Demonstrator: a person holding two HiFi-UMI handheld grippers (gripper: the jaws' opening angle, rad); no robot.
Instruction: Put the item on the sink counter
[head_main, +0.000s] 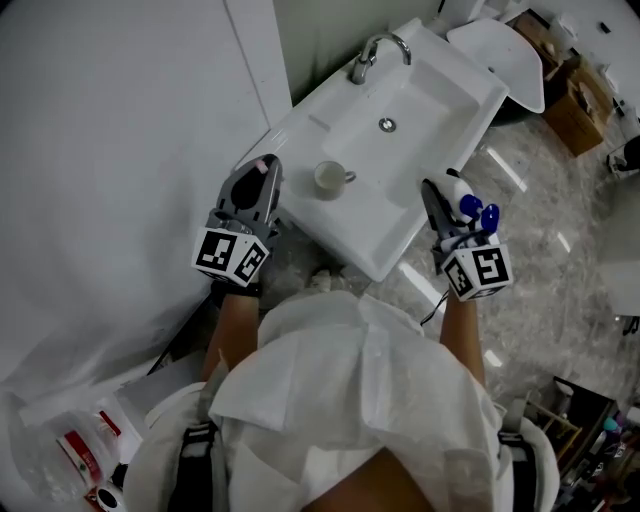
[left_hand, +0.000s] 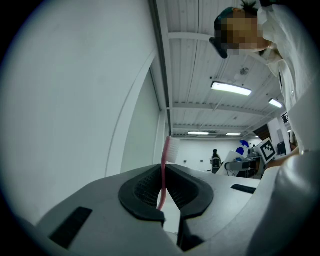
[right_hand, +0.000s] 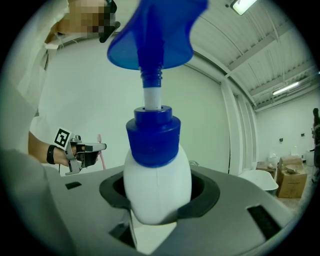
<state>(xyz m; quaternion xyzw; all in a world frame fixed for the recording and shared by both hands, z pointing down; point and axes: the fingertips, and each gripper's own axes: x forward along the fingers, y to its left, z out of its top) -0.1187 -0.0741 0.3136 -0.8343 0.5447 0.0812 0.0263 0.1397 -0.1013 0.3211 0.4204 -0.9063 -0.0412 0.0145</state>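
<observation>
My left gripper (head_main: 262, 172) is shut on a pink toothbrush (left_hand: 163, 172), whose white bristle head sticks up past the jaws; its tip (head_main: 261, 161) shows over the sink's left counter edge. My right gripper (head_main: 447, 196) is closed around a white spray bottle (right_hand: 157, 187) with a blue cap and blue trigger head (head_main: 473, 209), held just off the sink's front right edge. The white sink (head_main: 352, 232) lies between both grippers. In the right gripper view the left gripper (right_hand: 92, 151) shows far left with the toothbrush upright.
A white mug (head_main: 331, 178) stands on the sink's front counter. A chrome tap (head_main: 368, 56) sits at the back. A white wall (head_main: 110, 150) is on the left, a bathtub (head_main: 505, 55) and cardboard boxes (head_main: 578, 100) at the far right. Packages (head_main: 80, 445) lie on the floor at lower left.
</observation>
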